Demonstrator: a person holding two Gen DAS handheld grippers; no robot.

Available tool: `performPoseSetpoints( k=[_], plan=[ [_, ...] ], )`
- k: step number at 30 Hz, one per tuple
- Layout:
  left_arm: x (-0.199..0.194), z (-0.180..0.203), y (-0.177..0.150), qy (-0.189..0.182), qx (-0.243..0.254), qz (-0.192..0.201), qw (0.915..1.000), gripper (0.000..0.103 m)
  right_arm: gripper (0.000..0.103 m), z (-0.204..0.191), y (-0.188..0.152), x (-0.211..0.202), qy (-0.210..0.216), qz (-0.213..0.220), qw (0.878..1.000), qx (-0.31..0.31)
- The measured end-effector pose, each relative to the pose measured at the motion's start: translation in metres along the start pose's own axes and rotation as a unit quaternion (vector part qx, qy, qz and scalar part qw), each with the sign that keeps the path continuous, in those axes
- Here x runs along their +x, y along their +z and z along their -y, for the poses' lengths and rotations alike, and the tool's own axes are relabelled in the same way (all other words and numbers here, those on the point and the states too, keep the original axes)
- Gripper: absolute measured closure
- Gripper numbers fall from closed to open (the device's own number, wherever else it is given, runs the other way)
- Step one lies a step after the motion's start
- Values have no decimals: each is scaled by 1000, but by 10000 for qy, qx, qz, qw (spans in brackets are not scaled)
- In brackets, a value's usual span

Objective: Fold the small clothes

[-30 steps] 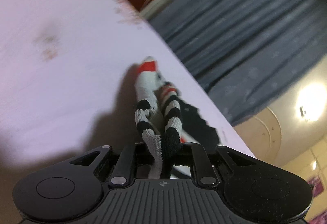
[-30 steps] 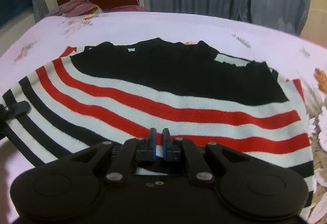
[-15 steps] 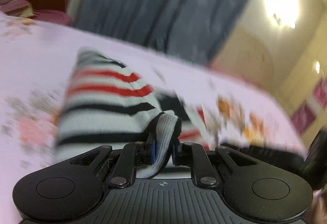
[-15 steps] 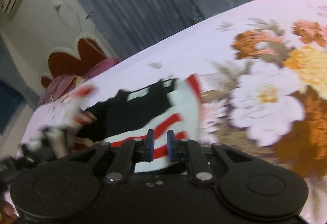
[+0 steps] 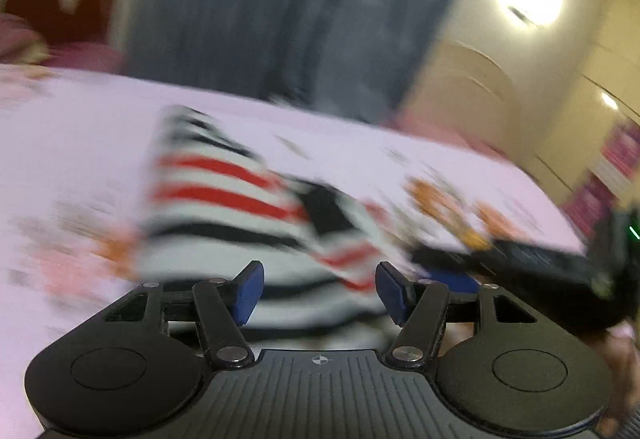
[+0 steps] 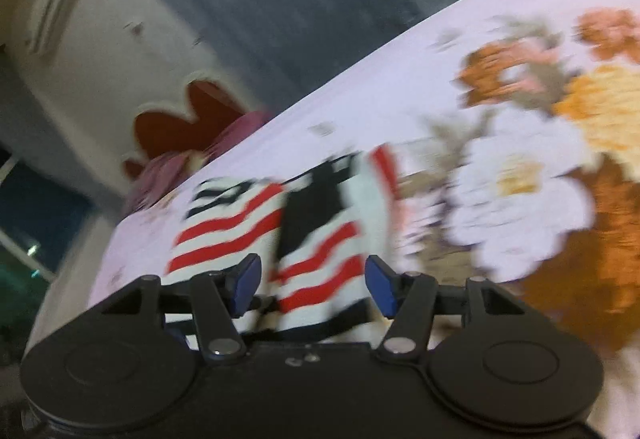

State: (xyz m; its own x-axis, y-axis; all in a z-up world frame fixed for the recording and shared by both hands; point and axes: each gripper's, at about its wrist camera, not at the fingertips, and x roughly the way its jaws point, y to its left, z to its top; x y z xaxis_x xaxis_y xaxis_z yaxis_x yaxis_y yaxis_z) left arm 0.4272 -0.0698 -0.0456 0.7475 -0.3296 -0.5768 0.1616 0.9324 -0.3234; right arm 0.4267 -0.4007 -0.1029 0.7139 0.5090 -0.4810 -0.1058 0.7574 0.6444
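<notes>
A small knit sweater [image 5: 224, 195] with white, red and black stripes and a black part lies folded over on the pink floral bedsheet [image 5: 72, 127]. Both views are blurred. My left gripper [image 5: 318, 293] is open and empty, just in front of the sweater's near edge. My right gripper [image 6: 312, 285] is open and empty, with the sweater [image 6: 320, 239] lying between and beyond its fingers. The right gripper also shows in the left wrist view [image 5: 560, 271] at the right, by the sweater's right side.
Big orange and white flowers are printed on the sheet [image 6: 520, 179] to the right of the sweater. A red heart-shaped headboard [image 6: 188, 119] with pink pillows stands at the far end. Grey curtains [image 5: 300, 7] hang behind the bed.
Both grippers were shut on the sweater's edge and have opened and let it go. The sweater now lies folded on the bed.
</notes>
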Motion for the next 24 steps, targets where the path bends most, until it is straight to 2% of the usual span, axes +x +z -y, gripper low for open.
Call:
performPoseSetpoints(
  k=[3,5,9,10,14,16,17,18,20,22,24],
  plan=[
    [-1,-42,8,412,-380,97,9984,42,46,-9,-5,24,127,-261,9995,101],
    [5,-67,10,534,-630,19,9966,43,46,-15,-8,38,142,-430,9989,123],
    [38,-101,0,526,-1141,-416,9912,45,43,-20,-12,63,223,-798,9962,284],
    [43,-108,-5,522,-1222,-523,9897,48,42,-23,-15,72,165,-928,9951,303],
    [55,-113,-12,462,-1274,-637,9887,49,40,-44,-17,88,-190,-1097,9937,-108],
    [58,-111,-15,459,-1067,-678,9909,50,50,-57,-17,93,-188,-1191,9922,-325],
    [61,-107,-12,480,-918,-692,9922,50,63,-63,-19,96,-281,-1222,9911,-451],
    [65,-102,-9,481,-792,-705,9932,52,68,-69,-20,98,-396,-1215,9900,-604],
    [65,-97,-6,383,-649,-650,9950,64,81,-79,-21,97,-417,-1106,9899,-785],
    [64,-89,1,304,-469,-522,9971,66,83,-94,-22,85,-485,-811,9890,-1137],
    [58,-78,6,134,-282,-330,9990,66,83,-110,-25,65,-595,-437,9811,-1791]
  ],
)
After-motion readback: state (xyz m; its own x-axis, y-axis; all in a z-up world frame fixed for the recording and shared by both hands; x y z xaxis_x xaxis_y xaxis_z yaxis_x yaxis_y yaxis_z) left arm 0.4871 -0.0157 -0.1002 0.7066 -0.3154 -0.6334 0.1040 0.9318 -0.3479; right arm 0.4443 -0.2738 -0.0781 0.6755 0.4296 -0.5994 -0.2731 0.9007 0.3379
